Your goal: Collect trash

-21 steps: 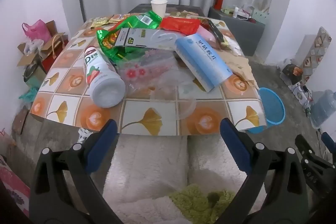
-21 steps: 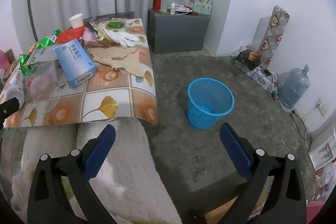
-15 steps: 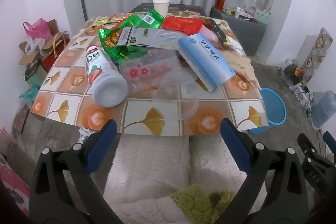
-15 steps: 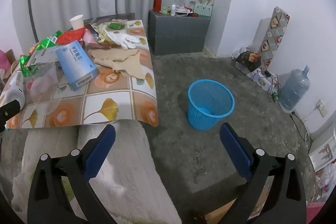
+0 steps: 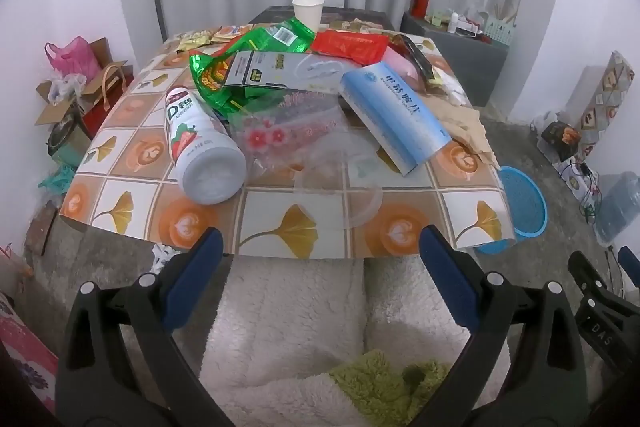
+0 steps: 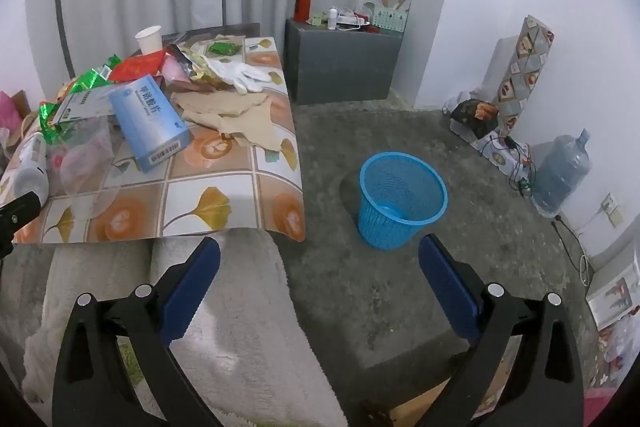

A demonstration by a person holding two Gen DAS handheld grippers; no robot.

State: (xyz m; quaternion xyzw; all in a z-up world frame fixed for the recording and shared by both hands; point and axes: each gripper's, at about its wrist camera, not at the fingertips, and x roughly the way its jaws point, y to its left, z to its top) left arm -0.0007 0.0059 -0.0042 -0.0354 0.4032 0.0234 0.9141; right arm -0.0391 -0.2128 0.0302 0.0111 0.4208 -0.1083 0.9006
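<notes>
Trash pile (image 5: 304, 95) heaped on table (image 5: 280, 231), bottle (image 5: 200, 151) lying at its left, blue box (image 5: 394, 119) right, blue bin (image 6: 400, 199) on floor beside table, seemingly empty, left gripper (image 5: 318, 269) and right gripper (image 6: 320, 269) both spread wide, holding nothing.

Both grippers hang just short of the bench's (image 5: 280, 239) near edge, tilted downward. The left gripper (image 5: 320, 259) and the right gripper (image 6: 320, 263) hold their jaws spread wide, nothing between them.
</notes>
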